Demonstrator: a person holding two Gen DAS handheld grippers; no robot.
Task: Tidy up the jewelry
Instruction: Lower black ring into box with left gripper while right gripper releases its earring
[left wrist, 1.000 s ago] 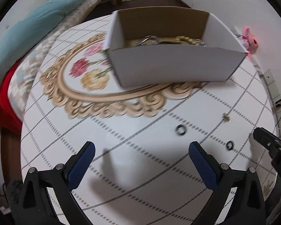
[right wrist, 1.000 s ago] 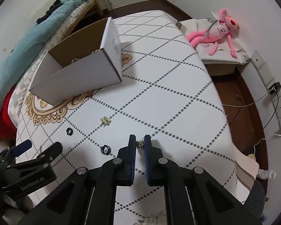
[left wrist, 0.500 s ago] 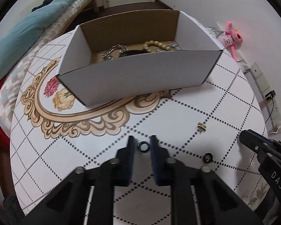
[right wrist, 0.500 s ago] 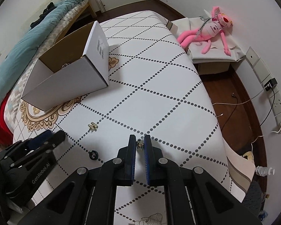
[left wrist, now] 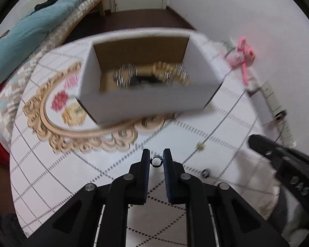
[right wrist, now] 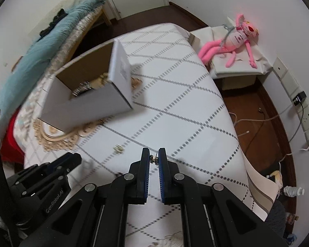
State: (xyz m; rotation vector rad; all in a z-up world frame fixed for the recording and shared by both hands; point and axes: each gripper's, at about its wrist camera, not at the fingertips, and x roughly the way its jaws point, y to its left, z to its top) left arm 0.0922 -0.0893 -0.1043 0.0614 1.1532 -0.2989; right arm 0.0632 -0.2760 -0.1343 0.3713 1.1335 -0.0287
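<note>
We carry two pieces at once. Our left hand-held gripper (left wrist: 156, 161) is clamped on a small dark metal ring (left wrist: 155, 161), pinched edge-on between the blue pads so that its open hoop faces the camera; a thin ring held by its rim is less likely to twist out. Our right hand-held gripper (right wrist: 153, 160) is pressed together on a tiny gold-coloured earring (right wrist: 153, 160), with only a sliver of it showing in the narrow gap at the fingertips.

Both grippers point towards the open white cardboard box with a brown inside (left wrist: 146, 100), which stands on the table (left wrist: 226, 127) over the gold floral motif of its cloth. We judge it to be the collecting place, since silver chains (left wrist: 124, 75) and a string of pale beads (left wrist: 166, 70) already lie inside, blurred in the left view.

Two pieces are left on the cloth: a small gold-coloured stud (left wrist: 199, 146) lying apart on a dotted line, and another dark ring (left wrist: 205, 173) just beside our left gripper.

As for writing, the left gripper's body reads roughly "GenRobot.AI" (right wrist: 52, 201) in the right view. The right gripper shows raised letters (left wrist: 299, 186) in the left view, too blurred to read with certainty. The dark print on the box's end wall (right wrist: 123, 70) cannot be read.
</note>
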